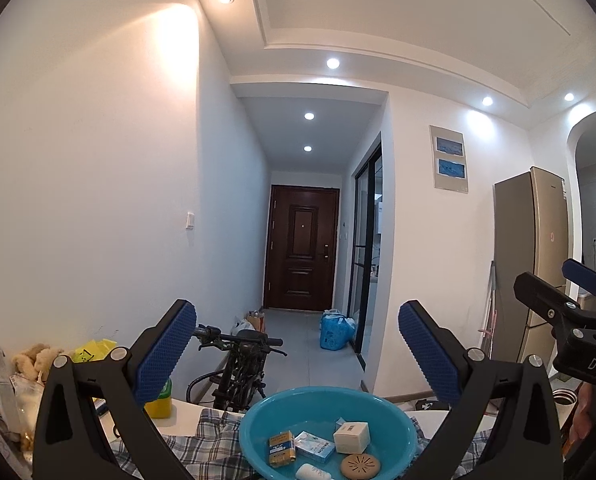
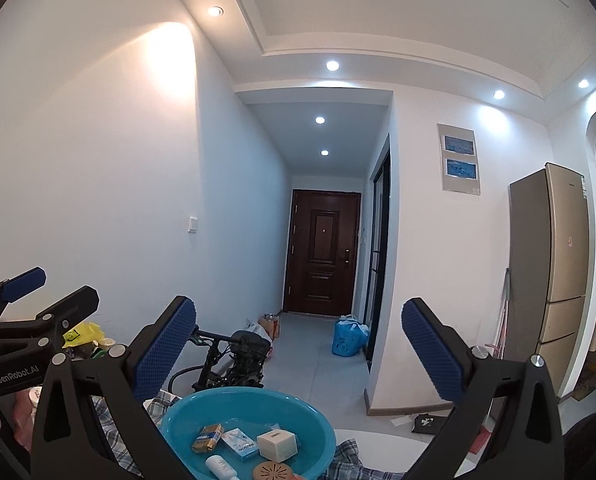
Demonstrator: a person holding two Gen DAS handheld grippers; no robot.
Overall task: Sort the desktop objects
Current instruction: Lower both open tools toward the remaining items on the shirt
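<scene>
left gripper [image 2: 22, 304]: "GenRobot.AI" | right gripper [image 1: 577, 292]: "DAS…", cut off | blue box [image 2: 240, 444]: possibly "RAISON"

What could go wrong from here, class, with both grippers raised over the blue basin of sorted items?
1. The blue basin sits on a rumpled plaid cloth; a push could slide or tip it.
2. The battery pack, blue-white box, white cube box and round brown disc lie packed together, so the open left gripper may nudge neighbours.
3. The right gripper hovers close beside it; they might collide.
</scene>
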